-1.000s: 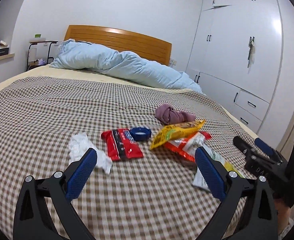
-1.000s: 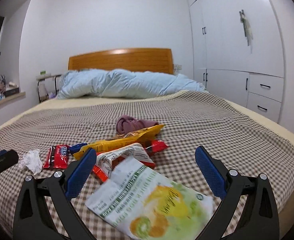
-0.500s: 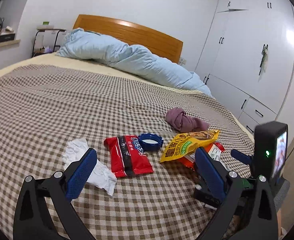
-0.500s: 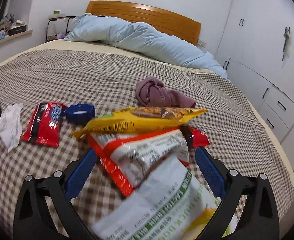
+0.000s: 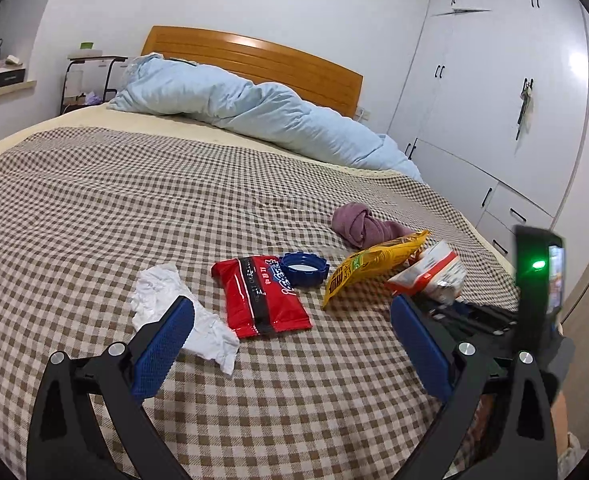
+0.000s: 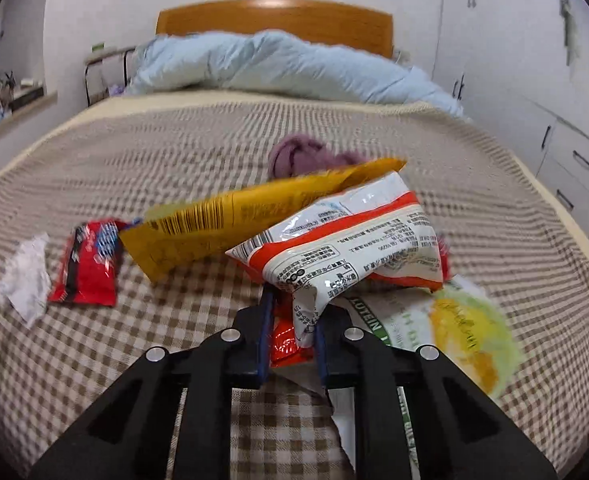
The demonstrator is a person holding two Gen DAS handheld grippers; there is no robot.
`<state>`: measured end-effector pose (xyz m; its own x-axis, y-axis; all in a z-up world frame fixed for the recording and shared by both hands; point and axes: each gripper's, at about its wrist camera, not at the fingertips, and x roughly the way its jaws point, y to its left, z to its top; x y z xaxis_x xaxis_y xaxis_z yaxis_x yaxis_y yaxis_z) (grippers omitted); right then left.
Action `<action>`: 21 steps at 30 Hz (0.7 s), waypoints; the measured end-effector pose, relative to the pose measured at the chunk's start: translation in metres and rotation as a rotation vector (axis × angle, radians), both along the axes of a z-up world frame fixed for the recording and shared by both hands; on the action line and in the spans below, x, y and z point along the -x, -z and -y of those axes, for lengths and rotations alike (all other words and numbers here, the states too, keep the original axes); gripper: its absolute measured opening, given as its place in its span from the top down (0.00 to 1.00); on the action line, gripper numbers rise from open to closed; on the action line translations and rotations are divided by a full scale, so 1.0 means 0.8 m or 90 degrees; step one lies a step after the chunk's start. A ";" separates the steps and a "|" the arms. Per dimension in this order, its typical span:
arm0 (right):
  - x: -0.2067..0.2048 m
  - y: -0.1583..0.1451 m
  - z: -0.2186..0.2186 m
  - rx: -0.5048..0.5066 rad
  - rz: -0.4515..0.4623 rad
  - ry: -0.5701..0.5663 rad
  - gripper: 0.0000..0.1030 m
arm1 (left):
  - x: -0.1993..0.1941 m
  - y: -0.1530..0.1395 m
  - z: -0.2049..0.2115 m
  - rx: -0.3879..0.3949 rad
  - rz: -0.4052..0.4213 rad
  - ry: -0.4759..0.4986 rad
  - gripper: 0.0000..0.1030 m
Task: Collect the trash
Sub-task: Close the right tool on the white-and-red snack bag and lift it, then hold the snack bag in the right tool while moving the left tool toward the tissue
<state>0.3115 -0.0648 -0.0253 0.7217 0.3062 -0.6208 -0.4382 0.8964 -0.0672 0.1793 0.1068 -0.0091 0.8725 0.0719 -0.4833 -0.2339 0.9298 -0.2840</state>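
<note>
— While our right tongs (image 6: 290, 340) have just been closing, what do they pinch?
— The white-and-orange wrapper (image 6: 346, 248), raised off the bed (image 6: 174, 340). Our left tongs (image 5: 290, 344) stay spread above the checked cover.

Crumpled wrappers (image 6: 346, 240) on checked bedspread (image 6: 174, 340)
</note>
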 end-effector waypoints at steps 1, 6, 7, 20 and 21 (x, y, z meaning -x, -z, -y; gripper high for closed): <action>0.006 -0.005 0.003 -0.005 0.014 0.003 0.84 | 0.001 0.000 -0.002 0.001 0.001 -0.003 0.07; 0.025 -0.034 0.026 -0.045 0.075 0.017 0.85 | 0.005 -0.001 -0.009 0.013 0.006 -0.008 0.07; 0.030 -0.041 0.032 -0.056 0.087 0.021 0.85 | 0.005 -0.002 -0.009 0.014 0.006 -0.008 0.07; 0.078 -0.090 0.080 -0.146 0.192 0.043 0.86 | 0.011 -0.007 -0.004 0.004 0.010 -0.002 0.07; 0.078 -0.089 0.080 -0.149 0.192 0.041 0.86 | 0.013 -0.007 -0.004 0.003 0.010 -0.001 0.07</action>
<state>0.2489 -0.1289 0.0459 0.8835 0.3623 -0.2970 -0.3722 0.9278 0.0246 0.1691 0.1103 -0.0035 0.8797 0.0711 -0.4701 -0.2313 0.9279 -0.2925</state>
